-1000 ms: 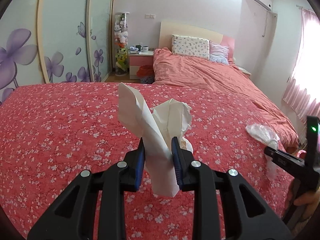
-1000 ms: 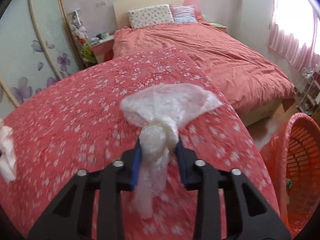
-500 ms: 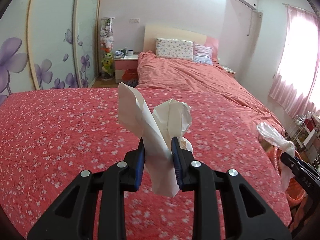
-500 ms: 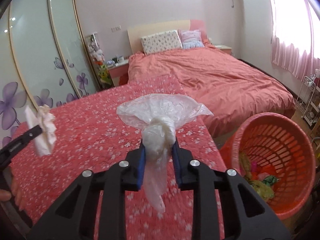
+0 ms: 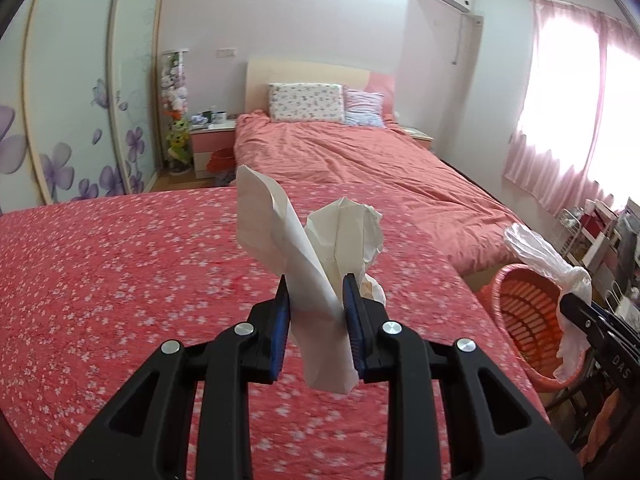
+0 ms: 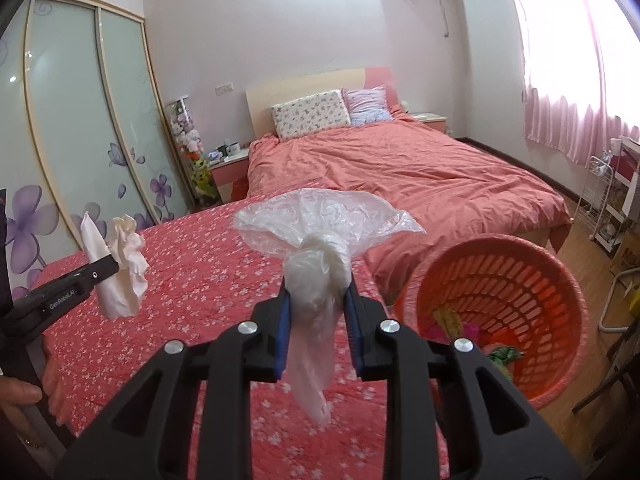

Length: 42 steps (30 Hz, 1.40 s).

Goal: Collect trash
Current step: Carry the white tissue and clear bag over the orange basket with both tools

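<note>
The left claw [image 5: 314, 300] is closed tight on a crumpled white paper [image 5: 316, 240], its blue pads pinching the paper near the bottom while the rest fans out above the tips. It is held up over the bed with the red flowered cover [image 5: 120, 272]. The right claw [image 6: 318, 304] is clamped on a knotted clear plastic bag [image 6: 320, 240]; the knot sits between the pads, the open mouth flares above and a tail hangs below. That bag is held over the near corner of the flowered bed, just left of the orange basket [image 6: 560, 280]. The basket stands on the wooden floor beside that bed's corner and has some colourful scraps in its bottom.
</note>
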Each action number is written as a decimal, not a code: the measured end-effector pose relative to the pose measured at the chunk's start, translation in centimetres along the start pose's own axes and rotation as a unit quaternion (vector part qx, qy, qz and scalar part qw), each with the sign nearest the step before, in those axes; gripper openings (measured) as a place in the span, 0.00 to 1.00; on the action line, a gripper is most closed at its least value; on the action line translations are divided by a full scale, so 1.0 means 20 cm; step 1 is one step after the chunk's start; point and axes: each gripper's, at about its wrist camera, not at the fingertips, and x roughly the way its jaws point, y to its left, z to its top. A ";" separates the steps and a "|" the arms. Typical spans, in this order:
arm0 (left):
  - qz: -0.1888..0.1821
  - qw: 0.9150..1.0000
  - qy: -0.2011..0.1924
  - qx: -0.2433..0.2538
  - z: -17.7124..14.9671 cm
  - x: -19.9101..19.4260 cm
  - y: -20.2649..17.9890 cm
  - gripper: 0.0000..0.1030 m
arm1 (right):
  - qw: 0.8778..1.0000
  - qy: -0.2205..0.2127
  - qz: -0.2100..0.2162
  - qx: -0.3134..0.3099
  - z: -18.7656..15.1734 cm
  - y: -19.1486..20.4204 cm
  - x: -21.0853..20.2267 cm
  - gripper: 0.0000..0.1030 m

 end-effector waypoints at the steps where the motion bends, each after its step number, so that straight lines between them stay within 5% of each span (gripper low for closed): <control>1: -0.005 1.000 0.001 0.003 0.00 0.00 -0.02 0.26 | 1.000 -0.003 -0.003 0.001 0.00 -0.02 -0.02 0.24; 22: -0.121 0.990 0.028 0.062 -0.08 0.07 -0.63 0.26 | 0.995 -0.030 -0.065 0.071 -0.06 -0.50 -0.20 0.24; 42: -0.200 0.974 0.056 0.094 -0.16 0.21 -1.10 0.26 | 0.985 -0.030 -0.111 0.125 -0.15 -0.92 -0.16 0.24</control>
